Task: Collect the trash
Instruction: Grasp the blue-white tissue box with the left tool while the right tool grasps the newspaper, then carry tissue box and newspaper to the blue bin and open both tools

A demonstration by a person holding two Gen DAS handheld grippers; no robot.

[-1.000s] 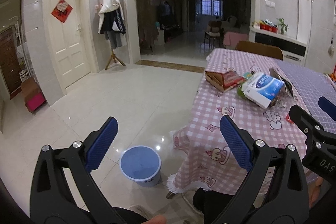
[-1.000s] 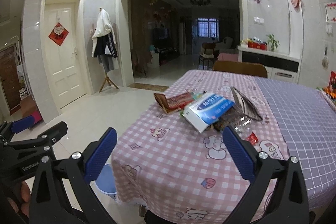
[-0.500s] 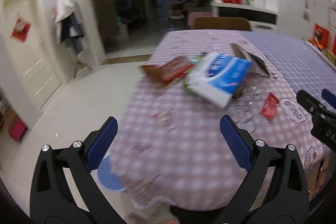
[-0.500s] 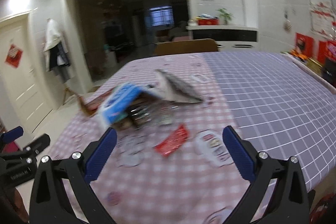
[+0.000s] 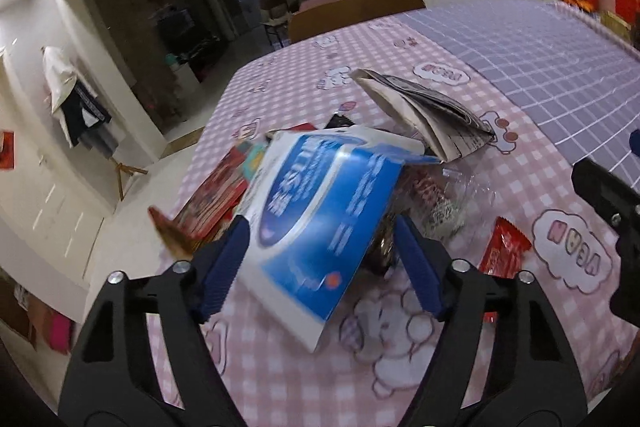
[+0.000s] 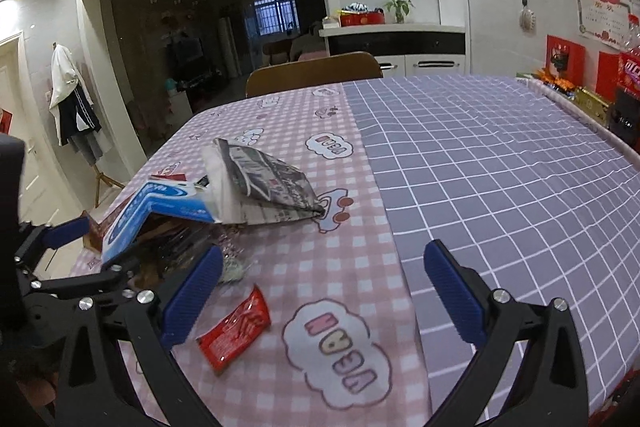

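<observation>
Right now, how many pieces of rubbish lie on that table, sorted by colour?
Blue and white: 1, the box
Red: 2, the wrapper and the flat packet
Grey: 1, the newspaper
Clear: 1, the crumpled plastic
Total: 5 that I can tell apart

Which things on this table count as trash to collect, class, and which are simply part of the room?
Trash to collect:
- blue and white cardboard box
- folded grey newspaper
- small red foil wrapper
- crumpled clear plastic packaging
- flat red printed carton

Just lying about:
- pink and purple checked tablecloth
- brown wooden chair
- green potted plant
</observation>
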